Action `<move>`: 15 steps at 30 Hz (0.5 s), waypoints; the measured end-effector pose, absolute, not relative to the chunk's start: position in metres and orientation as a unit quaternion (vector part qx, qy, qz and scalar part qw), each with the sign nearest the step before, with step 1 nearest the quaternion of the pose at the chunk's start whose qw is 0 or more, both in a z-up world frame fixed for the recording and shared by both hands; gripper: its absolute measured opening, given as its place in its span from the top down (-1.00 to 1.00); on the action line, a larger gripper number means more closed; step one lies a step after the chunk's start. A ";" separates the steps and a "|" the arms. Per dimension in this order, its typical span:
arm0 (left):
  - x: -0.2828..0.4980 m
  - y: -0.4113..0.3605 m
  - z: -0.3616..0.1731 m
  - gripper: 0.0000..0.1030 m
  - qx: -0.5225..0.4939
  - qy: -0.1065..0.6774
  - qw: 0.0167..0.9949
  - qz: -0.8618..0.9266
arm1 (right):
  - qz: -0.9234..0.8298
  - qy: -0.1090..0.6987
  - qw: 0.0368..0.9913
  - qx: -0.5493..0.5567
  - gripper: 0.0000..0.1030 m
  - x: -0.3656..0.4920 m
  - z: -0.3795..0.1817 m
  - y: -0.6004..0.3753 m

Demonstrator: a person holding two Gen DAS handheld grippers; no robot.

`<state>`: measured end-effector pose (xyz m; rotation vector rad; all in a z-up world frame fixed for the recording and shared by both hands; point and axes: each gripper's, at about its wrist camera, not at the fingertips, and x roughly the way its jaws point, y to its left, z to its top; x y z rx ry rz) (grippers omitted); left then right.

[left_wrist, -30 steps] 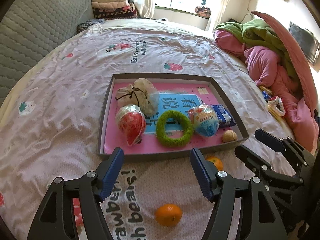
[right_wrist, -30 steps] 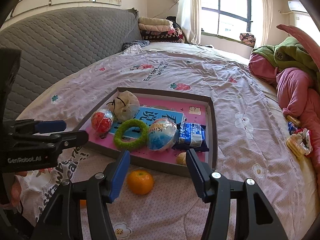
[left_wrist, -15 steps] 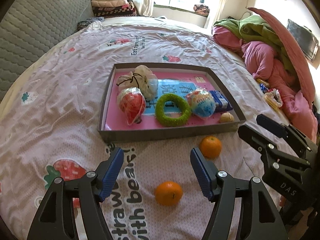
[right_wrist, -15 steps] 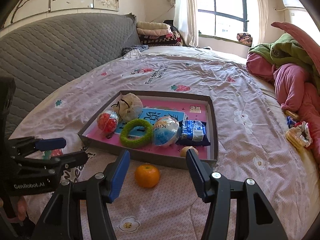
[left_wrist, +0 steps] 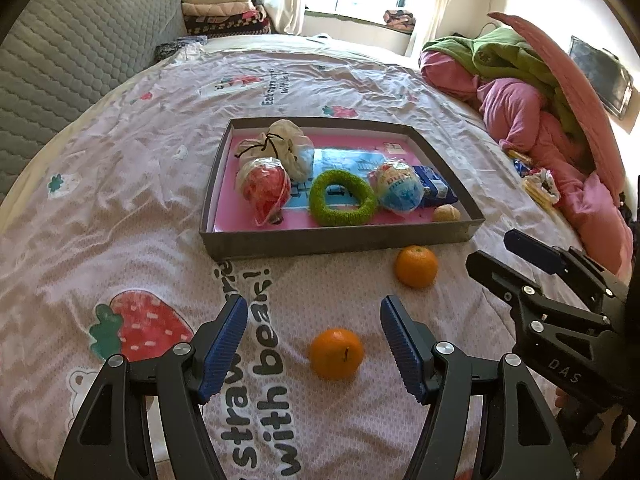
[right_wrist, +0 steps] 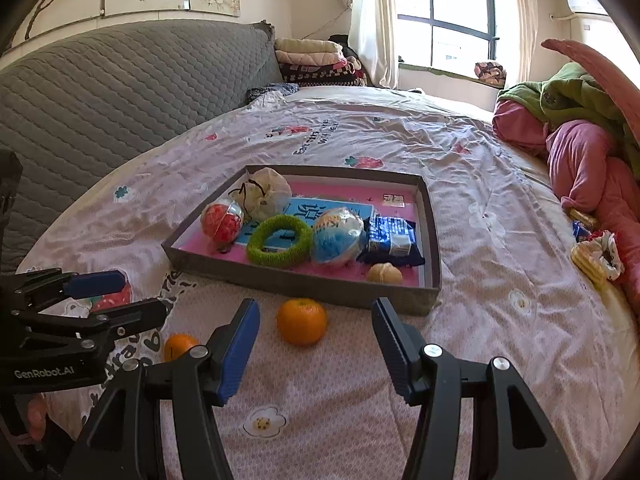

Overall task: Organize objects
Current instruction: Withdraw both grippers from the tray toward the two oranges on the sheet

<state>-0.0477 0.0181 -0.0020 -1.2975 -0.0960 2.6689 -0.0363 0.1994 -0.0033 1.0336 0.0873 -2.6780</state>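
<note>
A grey tray (left_wrist: 340, 240) with a pink floor lies on the bed. It holds a red ball (left_wrist: 266, 190), a white pouch (left_wrist: 288, 146), a green ring (left_wrist: 343, 198), a blue-white ball (left_wrist: 396, 190), a blue packet (left_wrist: 434, 190) and a small tan nut (left_wrist: 446, 213). Two oranges rest on the sheet in front of it. The near orange (left_wrist: 336, 354) shows in the gap of my open left gripper (left_wrist: 313, 308), untouched by the pads. The far orange (right_wrist: 302, 321) sits by the tray wall (right_wrist: 300, 284), just ahead of my open right gripper (right_wrist: 315, 308).
A grey quilted headboard (right_wrist: 120, 92) runs along the left. Pink and green bedding (left_wrist: 540, 92) is heaped at the right, with snack wrappers (left_wrist: 540, 186) beside it. Folded blankets (right_wrist: 316, 60) are stacked at the far end. The two grippers are close side by side.
Both grippers have drawn back from the tray, which now looks smaller and farther. The far orange has come fully into the left wrist view. Neither gripper's opening has changed.
</note>
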 end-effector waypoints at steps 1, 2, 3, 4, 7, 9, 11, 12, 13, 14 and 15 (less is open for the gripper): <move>-0.047 0.018 -0.002 -0.37 -0.436 -0.032 0.086 0.895 | -0.923 0.031 0.135 0.360 -0.13 -0.035 -0.004 0.199; -0.045 0.017 -0.003 -0.37 -0.437 -0.032 0.087 0.895 | -0.922 0.031 0.136 0.360 -0.13 -0.034 -0.004 0.198; -0.043 0.016 -0.002 -0.37 -0.436 -0.032 0.086 0.895 | -0.923 0.034 0.137 0.358 -0.13 -0.032 -0.003 0.197; -0.041 0.015 -0.002 -0.37 -0.435 -0.032 0.086 0.896 | -0.924 0.036 0.136 0.356 -0.13 -0.030 -0.002 0.196; -0.036 0.014 -0.003 -0.37 -0.434 -0.035 0.086 0.896 | -0.925 0.038 0.136 0.352 -0.13 -0.026 0.000 0.196; -0.033 0.014 -0.004 -0.37 -0.434 -0.032 0.089 0.896 | -0.925 0.039 0.136 0.352 -0.13 -0.023 0.001 0.195; -0.030 0.014 -0.005 -0.37 -0.434 -0.027 0.088 0.896 | -0.926 0.040 0.135 0.351 -0.13 -0.021 0.000 0.195; -0.028 0.015 -0.006 -0.37 -0.433 -0.027 0.089 0.896 | -0.925 0.040 0.137 0.352 -0.13 -0.020 0.000 0.194; -0.026 0.015 -0.007 -0.37 -0.433 -0.027 0.091 0.896 | -0.924 0.040 0.138 0.353 -0.13 -0.019 -0.001 0.194; -0.025 0.015 -0.007 -0.37 -0.433 -0.027 0.091 0.896 | -0.924 0.042 0.138 0.353 -0.13 -0.018 -0.002 0.194; -0.024 0.015 -0.009 -0.37 -0.434 -0.026 0.091 0.896 | -0.924 0.043 0.138 0.355 -0.13 -0.017 -0.004 0.193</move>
